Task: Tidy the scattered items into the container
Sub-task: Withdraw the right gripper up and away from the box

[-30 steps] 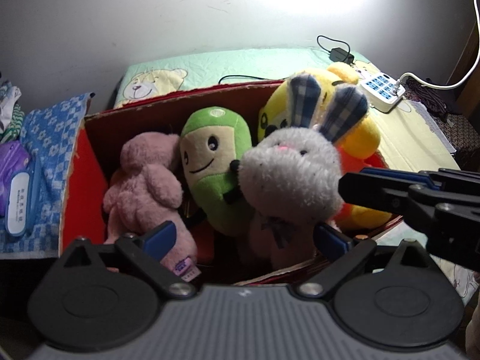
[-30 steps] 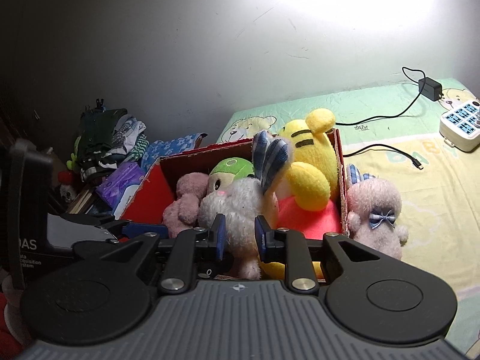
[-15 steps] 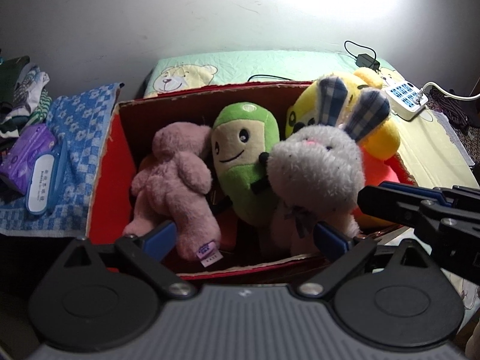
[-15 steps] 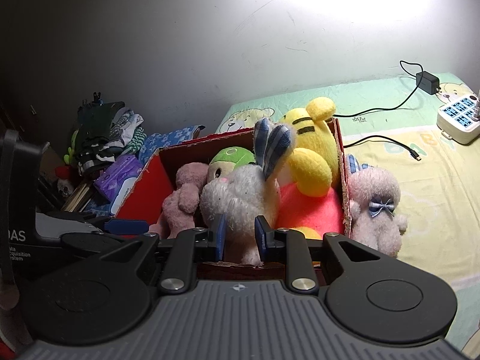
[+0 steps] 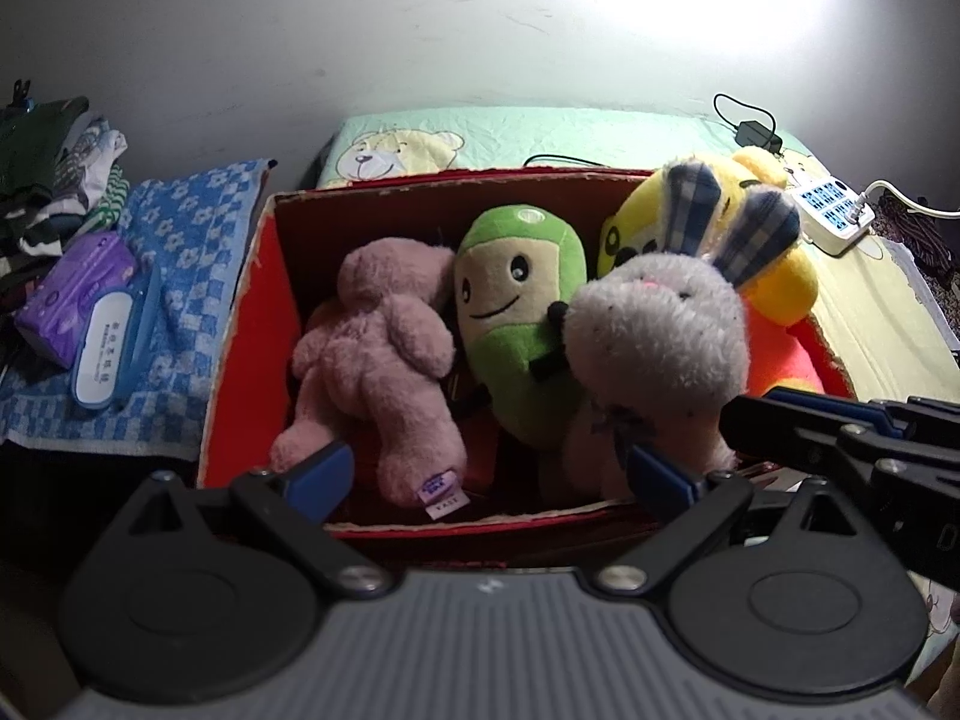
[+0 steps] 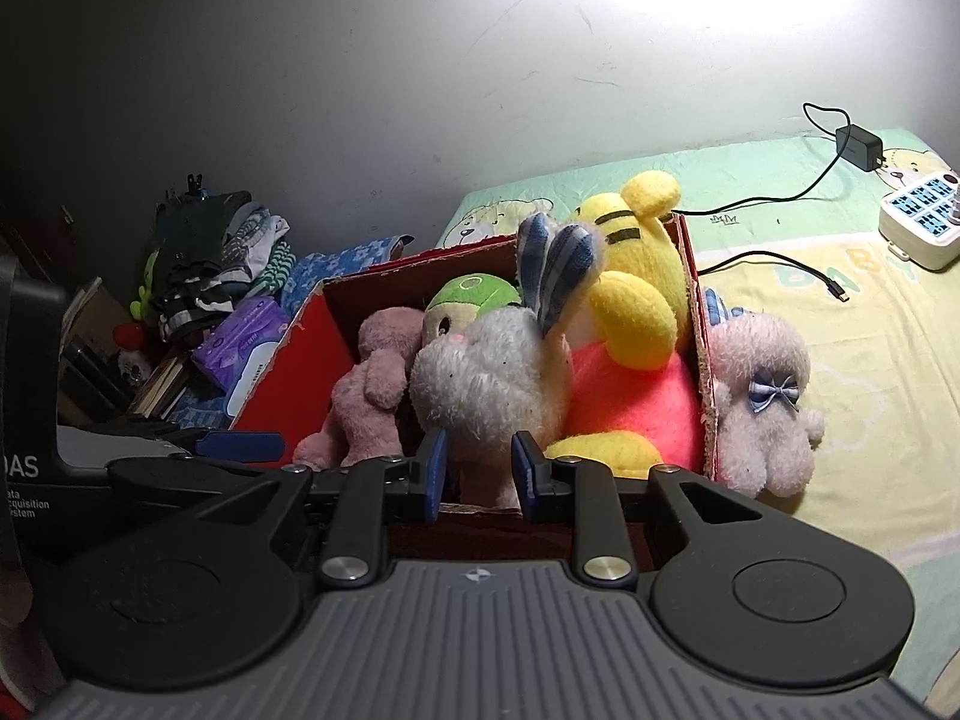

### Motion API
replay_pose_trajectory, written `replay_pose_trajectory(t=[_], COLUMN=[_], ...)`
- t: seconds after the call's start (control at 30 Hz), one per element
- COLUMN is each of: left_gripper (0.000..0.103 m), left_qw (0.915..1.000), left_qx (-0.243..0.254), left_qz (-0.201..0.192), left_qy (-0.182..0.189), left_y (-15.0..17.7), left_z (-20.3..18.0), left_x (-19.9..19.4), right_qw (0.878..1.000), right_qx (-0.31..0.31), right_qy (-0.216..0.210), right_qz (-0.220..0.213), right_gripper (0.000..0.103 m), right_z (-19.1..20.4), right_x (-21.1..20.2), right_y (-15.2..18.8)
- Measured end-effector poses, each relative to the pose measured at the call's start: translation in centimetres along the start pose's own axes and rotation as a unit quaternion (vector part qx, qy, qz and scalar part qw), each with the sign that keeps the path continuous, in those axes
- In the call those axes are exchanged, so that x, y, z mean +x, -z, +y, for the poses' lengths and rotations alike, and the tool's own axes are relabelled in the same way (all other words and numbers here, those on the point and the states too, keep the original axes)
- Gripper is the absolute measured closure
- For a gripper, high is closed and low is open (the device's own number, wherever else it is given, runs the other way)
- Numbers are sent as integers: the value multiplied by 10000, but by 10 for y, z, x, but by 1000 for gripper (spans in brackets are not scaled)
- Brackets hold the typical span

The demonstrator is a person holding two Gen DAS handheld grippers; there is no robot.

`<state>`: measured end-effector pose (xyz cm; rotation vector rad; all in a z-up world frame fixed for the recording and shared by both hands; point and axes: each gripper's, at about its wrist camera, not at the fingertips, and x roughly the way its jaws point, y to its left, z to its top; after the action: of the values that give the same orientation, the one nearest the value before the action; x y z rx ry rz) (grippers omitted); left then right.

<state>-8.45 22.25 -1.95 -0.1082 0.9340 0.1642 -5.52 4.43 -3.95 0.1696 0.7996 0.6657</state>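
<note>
Right gripper [image 6: 474, 468] jaws narrowly parted, empty | left gripper [image 5: 486, 474] jaws spread wide, empty | I see the small pale-pink plush bunny with blue bow [image 6: 759, 390] on the bed, touching the right outside wall of the red cardboard box [image 6: 699, 324] | I judge it light, soft, squashy; take the round head or body, not the bow.

Bed [image 6: 864, 360] with bear-print sheet, red box [image 6: 703, 336] at its left end, pale plush bunny [image 6: 762, 396] touching the box's right wall, white power strip [image 6: 921, 228], black charger [image 6: 859, 147] far right
</note>
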Motion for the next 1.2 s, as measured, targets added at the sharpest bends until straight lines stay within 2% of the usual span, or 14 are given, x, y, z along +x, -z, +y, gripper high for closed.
replay_pose_trajectory(t=[0.13,0.43,0.57,0.9,1.2], left_gripper=[5,8,9,9,5], left_qw=[10000,9999,9995,9993,9996], left_qx=[-74,-141,-234,-355,-202], left_qz=[-12,-47,-193,-74,203], left_qy=[-4,-29,-104,-128,-70], left_y=[1,3,2,13,31], left_z=[2,7,10,14,6], left_x=[-2,-10,-19,-24,-16], right_qw=[10000,9999,9998,9994,9990], right_qx=[49,78,15,77,23], right_qy=[36,53,127,278,428], right_qz=[-52,-102,-133,-214,-115], right_gripper=[68,68,68,68,68], right_z=[-1,1,6,14,27], right_x=[-1,-2,-3,-6,-5], right_y=[0,2,3,7,19])
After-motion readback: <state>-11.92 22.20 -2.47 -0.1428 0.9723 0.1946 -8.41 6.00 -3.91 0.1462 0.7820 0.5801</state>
